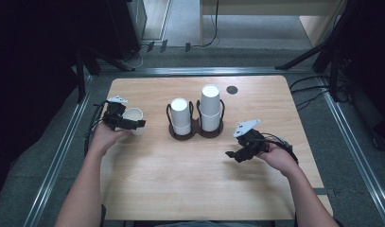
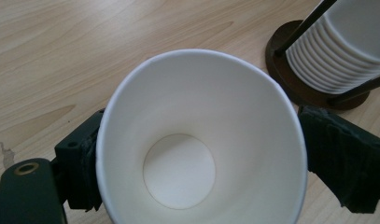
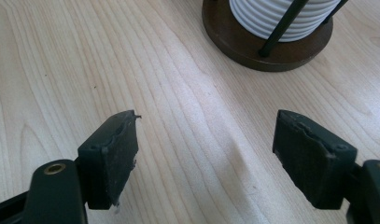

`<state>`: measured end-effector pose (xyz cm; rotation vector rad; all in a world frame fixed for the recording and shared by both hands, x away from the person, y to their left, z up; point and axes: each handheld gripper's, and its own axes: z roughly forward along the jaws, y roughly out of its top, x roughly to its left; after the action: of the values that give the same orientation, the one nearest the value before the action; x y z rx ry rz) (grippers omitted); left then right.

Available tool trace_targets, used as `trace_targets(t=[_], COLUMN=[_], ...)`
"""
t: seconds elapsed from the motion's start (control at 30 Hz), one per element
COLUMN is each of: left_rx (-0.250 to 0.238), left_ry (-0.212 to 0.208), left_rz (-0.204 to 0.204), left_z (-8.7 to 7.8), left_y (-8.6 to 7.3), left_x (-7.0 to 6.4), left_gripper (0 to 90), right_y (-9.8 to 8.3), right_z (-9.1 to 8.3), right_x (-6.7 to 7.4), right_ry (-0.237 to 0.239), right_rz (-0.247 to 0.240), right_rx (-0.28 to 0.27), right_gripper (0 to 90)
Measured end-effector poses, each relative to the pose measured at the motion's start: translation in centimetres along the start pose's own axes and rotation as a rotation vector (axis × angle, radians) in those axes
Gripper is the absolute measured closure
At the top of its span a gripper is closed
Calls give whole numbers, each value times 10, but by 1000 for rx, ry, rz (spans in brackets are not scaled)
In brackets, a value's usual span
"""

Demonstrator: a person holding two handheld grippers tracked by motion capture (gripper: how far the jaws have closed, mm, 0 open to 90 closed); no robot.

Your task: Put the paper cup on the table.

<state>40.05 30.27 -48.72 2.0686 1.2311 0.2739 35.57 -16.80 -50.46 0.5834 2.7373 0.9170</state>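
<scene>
A single white paper cup [image 1: 133, 114] stands upright on the wooden table [image 1: 180, 179] at the left, empty inside [image 2: 178, 140]. My left gripper [image 1: 135, 120] reaches around it, a black jaw on each side of the cup, and its pads lie close to the wall without squeezing it. Two stacks of white cups, a shorter one [image 1: 180, 116] and a taller one [image 1: 210, 106], sit in a dark wire-and-wood holder [image 1: 195, 133] at the table's middle. My right gripper [image 1: 233, 156] hovers open over bare wood [image 3: 206, 149], right of the holder, with nothing between its jaws.
A round black grommet [image 1: 232, 89] sits near the table's far edge. The holder's brown base [image 3: 253, 46] lies just ahead of the right gripper's jaws. A stack in the holder [image 2: 337, 51] stands close beyond the single cup. Metal rails run along the floor around the table.
</scene>
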Motion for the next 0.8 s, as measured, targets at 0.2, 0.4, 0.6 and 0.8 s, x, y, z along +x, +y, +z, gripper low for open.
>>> trace_targets(t=[0.2, 0.4, 0.6, 0.8], left_rx=[-24, -46, -70, -89], left_ry=[-13, -11, 13, 2], left_rz=[-13, -12, -21, -16], left_z=[-10, -20, -33, -44], left_y=[4, 12, 14, 19], left_x=[0, -3, -3, -9], left_gripper=[104, 98, 99, 100], right_y=[0, 0, 1, 1], right_z=[0, 2, 3, 2], right_x=[1, 0, 1, 2], right_ry=[4, 5, 8, 5], right_rz=[-8, -16, -24, -25], right_rx=[3, 8, 15, 16], right_gripper=[225, 225, 225, 225])
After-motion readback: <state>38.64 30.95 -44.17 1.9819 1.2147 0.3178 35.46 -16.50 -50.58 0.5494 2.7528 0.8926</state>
